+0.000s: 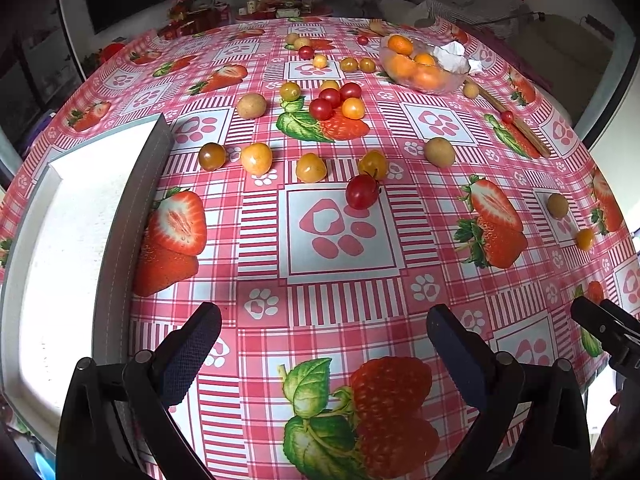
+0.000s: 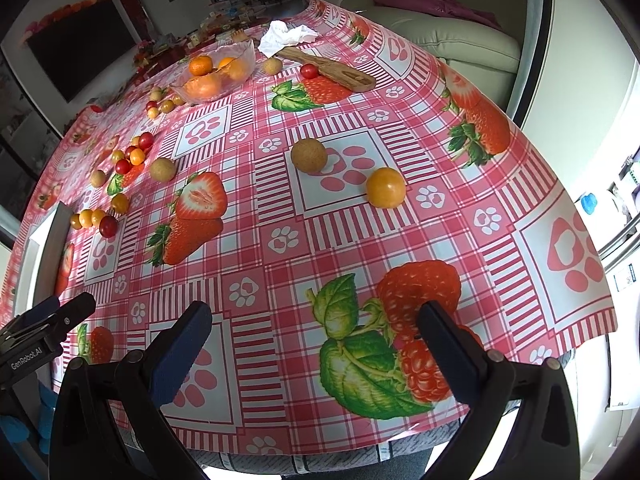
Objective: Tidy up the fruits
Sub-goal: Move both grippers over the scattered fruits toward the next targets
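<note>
Small red, yellow and tan round fruits (image 1: 362, 191) scattered mid-table on pink strawberry-print tablecloth (image 1: 340, 300); oranges in clear glass bowl (image 2: 218, 70) far back. White grey-rimmed tray (image 1: 72, 240) at left edge. Left gripper (image 1: 324, 344) and right gripper (image 2: 316, 340) both spread wide, empty, over bare cloth. Near table edge only in right view.

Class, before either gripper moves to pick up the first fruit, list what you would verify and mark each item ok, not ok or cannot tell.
1. Left gripper open, holding nothing: ok.
2. Right gripper open, holding nothing: ok.
3. Nearest yellow tomato lies apart from the brown fruit, room for fingers: ok.
4. Red tomato free of neighbours: not ok, touching a yellow tomato.
5. White tray unobstructed: ok.
6. Which container takes which fruit: cannot tell.
</note>
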Available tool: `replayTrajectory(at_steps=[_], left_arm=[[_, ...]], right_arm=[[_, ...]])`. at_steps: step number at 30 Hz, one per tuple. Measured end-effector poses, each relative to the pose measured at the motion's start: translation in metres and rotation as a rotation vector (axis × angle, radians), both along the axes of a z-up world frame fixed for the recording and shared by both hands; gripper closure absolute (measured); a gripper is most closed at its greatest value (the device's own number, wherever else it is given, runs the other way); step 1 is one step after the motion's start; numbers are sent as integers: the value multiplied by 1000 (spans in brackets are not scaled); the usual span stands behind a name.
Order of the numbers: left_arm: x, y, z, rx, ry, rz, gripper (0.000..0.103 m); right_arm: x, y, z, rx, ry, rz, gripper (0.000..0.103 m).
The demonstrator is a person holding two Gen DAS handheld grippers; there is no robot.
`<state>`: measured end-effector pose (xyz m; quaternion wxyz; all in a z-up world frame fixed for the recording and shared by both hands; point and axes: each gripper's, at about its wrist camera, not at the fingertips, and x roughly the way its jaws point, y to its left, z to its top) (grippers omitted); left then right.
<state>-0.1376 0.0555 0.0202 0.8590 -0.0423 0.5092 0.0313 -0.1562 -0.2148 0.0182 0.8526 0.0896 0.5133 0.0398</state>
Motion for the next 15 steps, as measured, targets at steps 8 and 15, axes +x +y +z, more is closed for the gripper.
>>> replayTrajectory(at_steps=[8, 15], left_arm=[[7, -1, 1, 9, -9, -4, 0], [34, -8, 8, 14, -61, -33, 0]], right_arm=[[5, 1, 1, -7, -4, 12, 0], [26, 1, 21, -22, -67, 52, 0]])
